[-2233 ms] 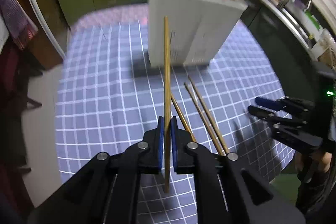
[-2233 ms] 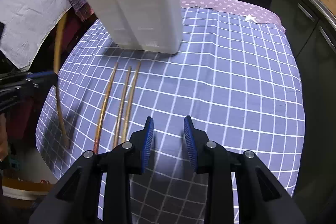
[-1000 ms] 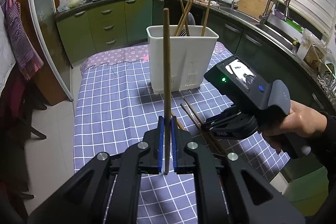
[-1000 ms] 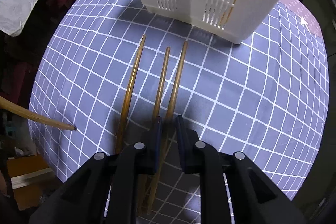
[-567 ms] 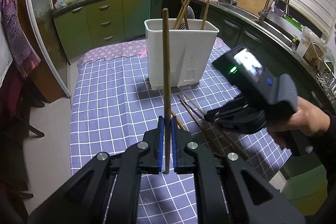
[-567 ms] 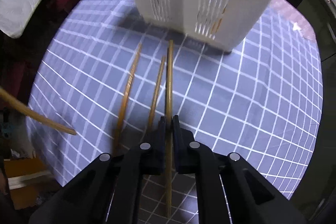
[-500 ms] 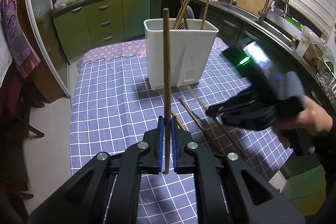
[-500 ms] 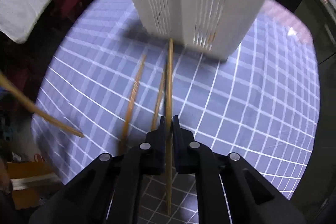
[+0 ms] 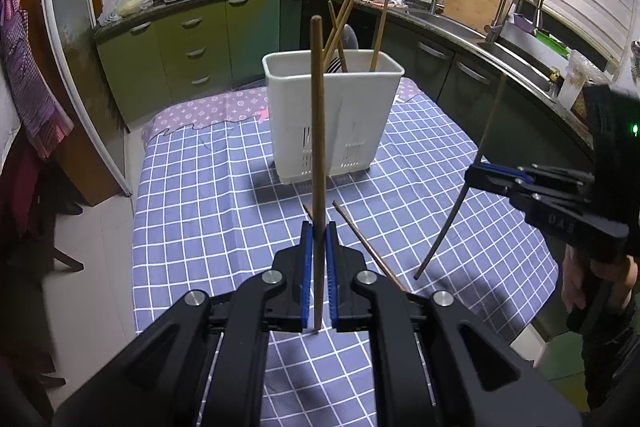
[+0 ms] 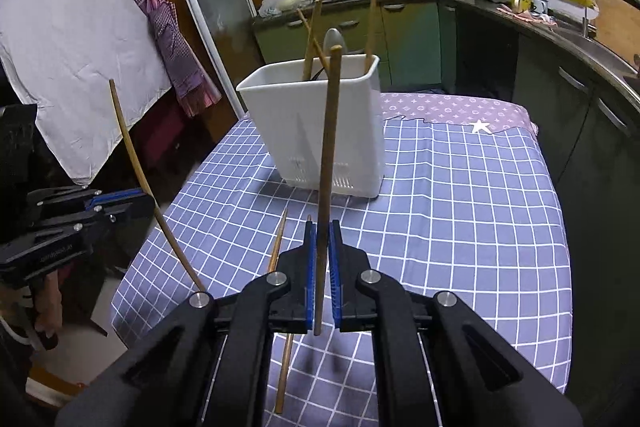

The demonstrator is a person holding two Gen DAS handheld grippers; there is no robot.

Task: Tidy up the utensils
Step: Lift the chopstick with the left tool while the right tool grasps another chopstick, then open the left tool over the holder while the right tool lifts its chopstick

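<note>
While each pair of tongs is clamped on one chopstick, two more chopsticks lie on the checked cloth (image 9: 224, 187) of the bench. At the left, the left tongs (image 9: 316, 247) pinch an upright chopstick (image 9: 317, 147) near its lower end. In the middle stands one white basket (image 9: 332, 119) holding at least three sticks; its inside is hidden. At the right, the right tongs (image 10: 322, 247) grip their chopstick (image 10: 328, 155) likewise, both lifted clear of the cloth.
</note>
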